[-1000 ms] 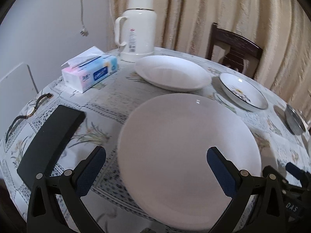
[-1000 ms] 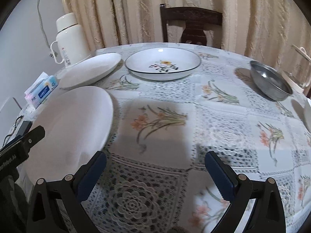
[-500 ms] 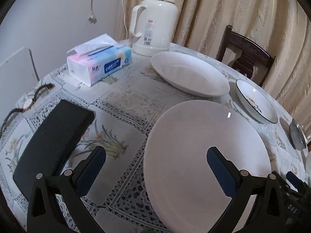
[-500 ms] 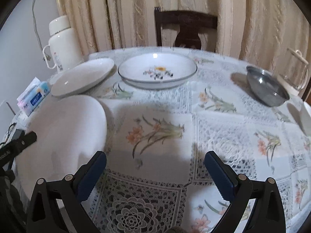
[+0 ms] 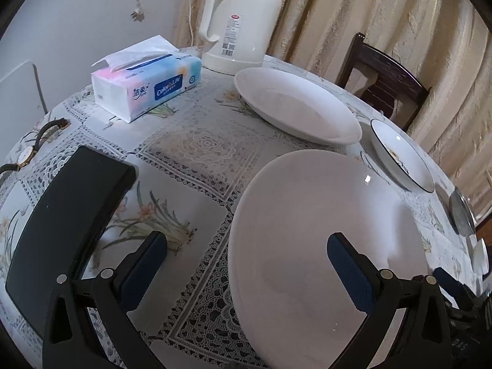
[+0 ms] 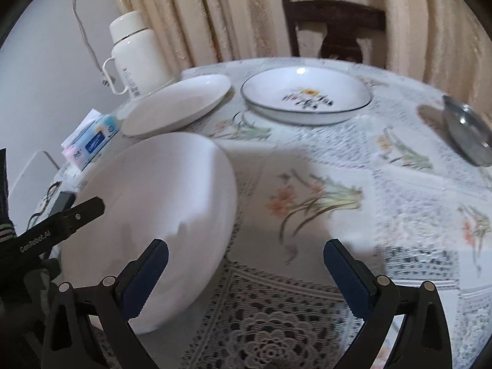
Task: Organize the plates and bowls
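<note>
A large plain white plate (image 5: 323, 230) lies on the tablecloth near the front edge. My left gripper (image 5: 246, 258) is open, its right finger over the plate's middle and its left finger over bare cloth. My right gripper (image 6: 246, 264) is open too, with its left finger in front of the same plate (image 6: 153, 209). One finger (image 6: 77, 215) of the left gripper reaches over that plate's left rim. Farther back sit a second white plate (image 5: 295, 107), a flower-patterned bowl (image 6: 307, 95) and a steel bowl (image 6: 467, 132).
A white thermos (image 5: 243, 21) and a tissue pack (image 5: 147, 86) stand at the back left. A black case (image 5: 67, 221) and a wristwatch (image 5: 27, 153) lie at the left edge. A dark chair (image 6: 335, 27) stands behind the table before curtains.
The left gripper has shifted left and forward, so the big plate now sits to its right. The right gripper has swung left toward that plate. Both stay open.
</note>
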A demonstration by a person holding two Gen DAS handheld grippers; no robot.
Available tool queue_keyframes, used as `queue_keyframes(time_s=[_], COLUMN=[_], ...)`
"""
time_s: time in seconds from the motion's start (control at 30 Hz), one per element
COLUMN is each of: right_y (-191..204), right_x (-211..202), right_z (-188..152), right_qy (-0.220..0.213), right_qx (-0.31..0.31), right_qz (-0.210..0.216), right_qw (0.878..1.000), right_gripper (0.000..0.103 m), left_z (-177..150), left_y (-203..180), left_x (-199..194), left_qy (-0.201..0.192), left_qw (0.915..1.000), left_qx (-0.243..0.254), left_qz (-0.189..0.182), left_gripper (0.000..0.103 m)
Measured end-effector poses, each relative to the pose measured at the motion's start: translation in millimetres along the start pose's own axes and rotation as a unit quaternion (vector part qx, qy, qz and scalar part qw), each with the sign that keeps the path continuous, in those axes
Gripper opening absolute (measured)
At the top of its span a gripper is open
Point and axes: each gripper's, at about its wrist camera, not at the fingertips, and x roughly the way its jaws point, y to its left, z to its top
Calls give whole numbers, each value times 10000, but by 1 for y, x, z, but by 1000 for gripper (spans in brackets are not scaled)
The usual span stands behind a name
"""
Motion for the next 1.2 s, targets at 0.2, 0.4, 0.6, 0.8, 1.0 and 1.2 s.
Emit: queue_keyframes(time_s=[0.2,0.4,0.6,0.8,1.0,1.2], right_y=[6,12,13,8,2,1], right_x=[6,9,10,6,1,1], right_z=[-2,-4,-4,-4,-2,0], right_qy=[123,226,281,190,33,-4], right_qx=[-148,-393,-504,-352,-107,37], right_qz=[-53,-179,-191,-55,141,420], right_qw=[9998,9988,9982,9992,9998,9991], right_gripper=[103,103,103,103,91,73], left_z=[-1,-2,-2,-2,-1,-1], left_y=[-5,-4,2,6,6,3], left_x=[2,2,-2,-4,-5,-6], left_qy=[79,181,112,44,8,-37], left_qw=[9997,9987,9988,9988,9988,9981], left_qx=[211,474,362,251,230,298], left_qz=[57,-69,-295,-414,-421,-537], left_gripper=[103,103,103,103,100,90])
